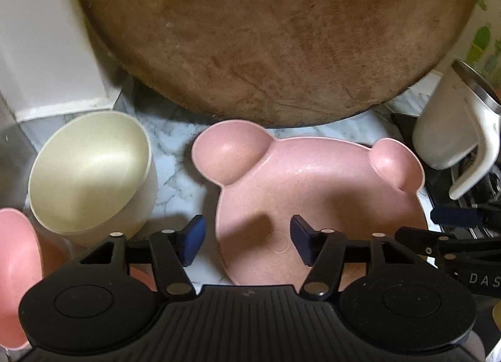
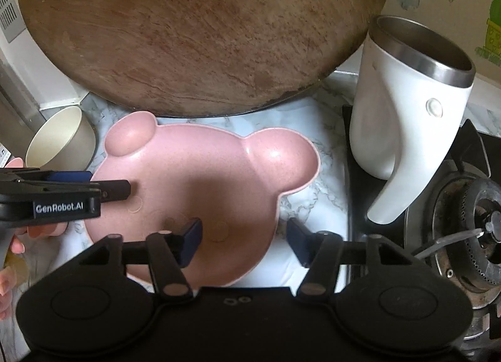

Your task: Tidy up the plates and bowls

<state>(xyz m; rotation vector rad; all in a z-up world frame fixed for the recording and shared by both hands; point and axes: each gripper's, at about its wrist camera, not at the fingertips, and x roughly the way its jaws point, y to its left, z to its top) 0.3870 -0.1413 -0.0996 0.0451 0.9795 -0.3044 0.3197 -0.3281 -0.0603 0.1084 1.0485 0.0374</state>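
In the left wrist view, the left gripper [image 1: 247, 238] hangs with its jaws spread wide and nothing between them, straddling the near left rim of the pink bear-shaped plate [image 1: 316, 186], which lies flat on the marble counter [image 1: 175, 174]. One blue pad sits outside the rim, the other over the plate's floor. To the left, a cream bowl [image 1: 90, 171] stands tilted, and a pink bowl [image 1: 15, 268] shows at the near left edge. A large round wooden board [image 1: 275, 33] leans at the far side; a white mug [image 1: 451, 130] stands at the right.

In the right wrist view, the right gripper [image 2: 244, 240] is likewise spread and empty, its left pad over the plate's floor and its right pad outside the near right rim. The left gripper reaches in from the left. The gas stove [image 2: 469, 205] lies to the right.

The step in hand appears to be taking hold of the plate. The next move likely calls for lowering onto the rim and closing, then carrying the plate level, clear of the mug.
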